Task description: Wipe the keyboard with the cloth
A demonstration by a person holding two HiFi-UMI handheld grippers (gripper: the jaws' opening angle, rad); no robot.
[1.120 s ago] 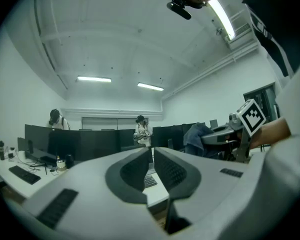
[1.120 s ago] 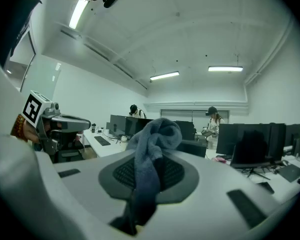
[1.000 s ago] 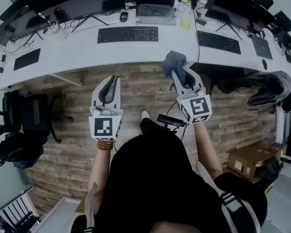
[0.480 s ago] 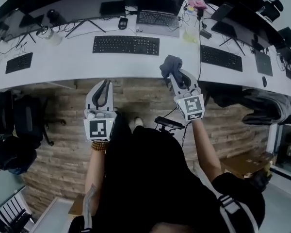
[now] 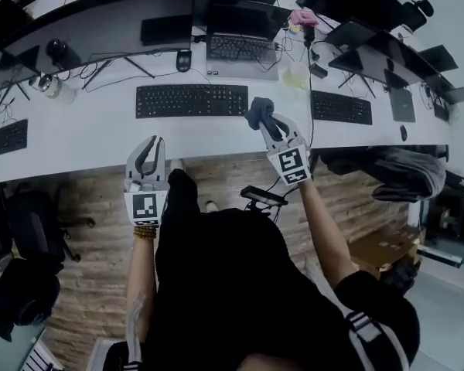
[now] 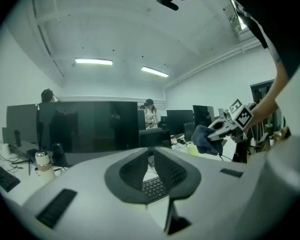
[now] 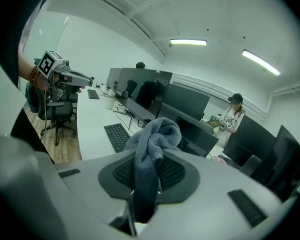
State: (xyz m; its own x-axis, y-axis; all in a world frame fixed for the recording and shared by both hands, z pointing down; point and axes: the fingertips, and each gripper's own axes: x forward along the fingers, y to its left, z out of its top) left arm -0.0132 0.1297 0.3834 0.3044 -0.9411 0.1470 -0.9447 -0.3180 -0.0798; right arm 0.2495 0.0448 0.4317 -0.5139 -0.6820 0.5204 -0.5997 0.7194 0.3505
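A black keyboard (image 5: 192, 100) lies on the long white desk (image 5: 85, 141), in front of a dark monitor. My right gripper (image 5: 264, 120) is shut on a bunched grey cloth (image 5: 258, 112), which hangs over the desk just right of the keyboard's right end. In the right gripper view the cloth (image 7: 153, 139) stands up between the pads, with the keyboard (image 7: 118, 135) beyond it. My left gripper (image 5: 147, 154) is shut and empty, at the desk's near edge, below the keyboard's left part. Through its jaws in the left gripper view the keyboard (image 6: 153, 187) shows.
A laptop (image 5: 243, 35), a mouse (image 5: 183, 59) and cables lie behind the keyboard. Other keyboards (image 5: 340, 107) (image 5: 5, 138) flank it. A white cup (image 5: 55, 88) stands at left. A chair with a grey jacket (image 5: 403, 173) is at right. People sit behind the far monitors (image 6: 151, 115).
Both grippers have moved forward to the desk. The right one, with the cloth, has gone from over the wooden floor to over the desk beside the keyboard. The left one reaches the desk's edge.
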